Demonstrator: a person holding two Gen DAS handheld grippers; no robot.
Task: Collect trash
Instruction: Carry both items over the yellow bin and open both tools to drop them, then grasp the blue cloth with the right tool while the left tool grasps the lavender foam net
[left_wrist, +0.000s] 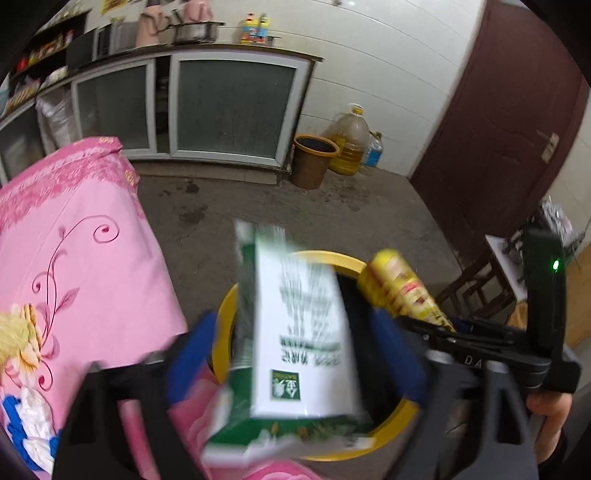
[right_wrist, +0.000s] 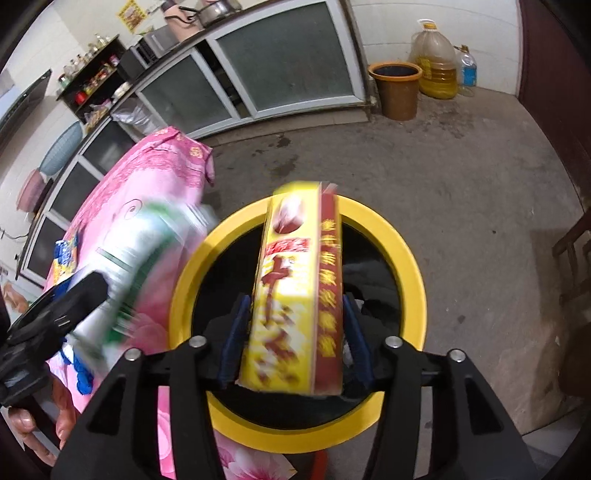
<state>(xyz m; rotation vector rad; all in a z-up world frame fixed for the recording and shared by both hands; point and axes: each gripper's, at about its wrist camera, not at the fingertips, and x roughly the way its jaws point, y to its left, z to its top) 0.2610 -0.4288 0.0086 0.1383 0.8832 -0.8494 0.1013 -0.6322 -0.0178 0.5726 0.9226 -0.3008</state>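
Note:
My left gripper (left_wrist: 295, 354) is shut on a green and white carton (left_wrist: 299, 332), held over the yellow-rimmed trash bin (left_wrist: 325, 256). My right gripper (right_wrist: 293, 343) is shut on a yellow and red box (right_wrist: 295, 291), held over the same bin (right_wrist: 402, 251), which has a black liner. In the left wrist view the yellow box (left_wrist: 402, 288) and the right gripper sit to the right. In the right wrist view the carton (right_wrist: 147, 251) and the left gripper appear blurred at the left.
A table with a pink floral cloth (left_wrist: 74, 258) stands left of the bin, with blue and white scraps (left_wrist: 29, 428) on it. A brown bucket (right_wrist: 397, 88), an oil jug (right_wrist: 436, 62) and a water bottle (right_wrist: 467, 70) stand by the far wall. A dark door (left_wrist: 509, 140) is at the right.

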